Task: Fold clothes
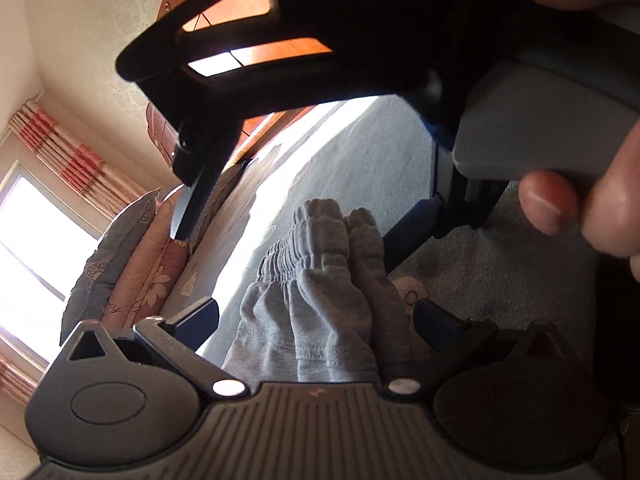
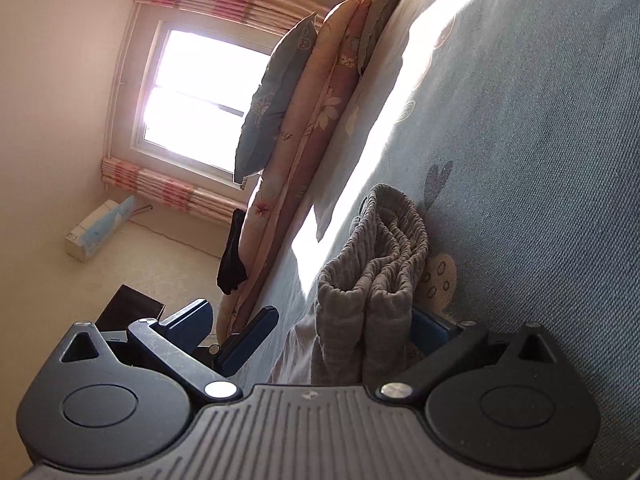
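A grey garment (image 1: 320, 300) with a gathered elastic waistband lies bunched in folds on the blue-grey bed sheet (image 1: 360, 152). My left gripper (image 1: 318, 318) is open, its blue fingers wide apart on either side of the cloth. My right gripper (image 1: 286, 246) comes in from above, held by a hand (image 1: 592, 208), its fingers also straddling the waistband end. In the right wrist view the garment (image 2: 372, 280) sits between the spread fingers of the open right gripper (image 2: 314, 320), close to the right-hand one. One blue finger (image 2: 248, 336) of my left gripper shows beside it.
Pillows (image 2: 272, 96) and a rolled floral quilt (image 2: 304, 152) are stacked along the far edge of the bed sheet (image 2: 520, 160). A bright window (image 2: 200, 88) with pink striped curtains is behind. A wooden headboard (image 1: 256, 52) stands at the bed's end.
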Available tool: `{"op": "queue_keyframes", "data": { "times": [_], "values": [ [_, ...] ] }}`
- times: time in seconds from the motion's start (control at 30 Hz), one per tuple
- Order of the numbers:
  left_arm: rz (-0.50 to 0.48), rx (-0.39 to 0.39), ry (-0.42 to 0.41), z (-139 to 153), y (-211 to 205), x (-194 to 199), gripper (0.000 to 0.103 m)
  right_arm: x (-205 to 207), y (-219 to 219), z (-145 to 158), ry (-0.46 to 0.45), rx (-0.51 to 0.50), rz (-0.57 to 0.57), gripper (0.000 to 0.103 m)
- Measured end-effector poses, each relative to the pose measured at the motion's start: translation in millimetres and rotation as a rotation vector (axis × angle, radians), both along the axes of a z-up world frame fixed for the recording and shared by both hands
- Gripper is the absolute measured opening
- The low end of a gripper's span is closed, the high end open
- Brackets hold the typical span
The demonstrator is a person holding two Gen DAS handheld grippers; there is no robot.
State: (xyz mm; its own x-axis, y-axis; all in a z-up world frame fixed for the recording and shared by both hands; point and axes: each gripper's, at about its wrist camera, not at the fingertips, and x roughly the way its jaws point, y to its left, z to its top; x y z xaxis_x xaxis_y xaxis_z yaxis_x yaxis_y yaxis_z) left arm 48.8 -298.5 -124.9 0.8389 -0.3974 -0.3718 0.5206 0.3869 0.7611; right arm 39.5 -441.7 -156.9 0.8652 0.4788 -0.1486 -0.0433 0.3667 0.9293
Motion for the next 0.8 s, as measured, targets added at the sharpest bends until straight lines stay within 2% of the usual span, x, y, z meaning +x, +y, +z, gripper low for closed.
{"op": "queue_keyframes", "data": {
  "times": [0.03, 0.23, 0.37, 0.47, 0.63, 0.8],
  "values": [
    [0.021, -0.014, -0.019, 1, 1, 1, 0.102, 0, 0, 0, 0.0, 0.001, 0.001, 0.103],
    [0.088, -0.114, -0.014, 20, 14, 10, 0.103, 2, 1, -3, 0.021, 0.002, 0.01, 0.103],
    [0.088, -0.127, -0.014, 24, 16, 12, 0.103, 9, 5, -2, 0.055, -0.003, -0.004, 0.103],
    [0.068, -0.11, -0.013, 21, 17, -1, 0.102, 22, 4, -1, 0.125, 0.039, -0.008, 0.103],
    [0.017, -0.11, 0.041, 25, 27, -1, 0.102, 59, -8, -11, 0.22, 0.168, 0.12, 0.103],
    [-0.02, -0.147, 0.097, 35, 57, -7, 0.102, 67, -17, -16, 0.201, 0.195, 0.221, 0.103]
  ]
}}
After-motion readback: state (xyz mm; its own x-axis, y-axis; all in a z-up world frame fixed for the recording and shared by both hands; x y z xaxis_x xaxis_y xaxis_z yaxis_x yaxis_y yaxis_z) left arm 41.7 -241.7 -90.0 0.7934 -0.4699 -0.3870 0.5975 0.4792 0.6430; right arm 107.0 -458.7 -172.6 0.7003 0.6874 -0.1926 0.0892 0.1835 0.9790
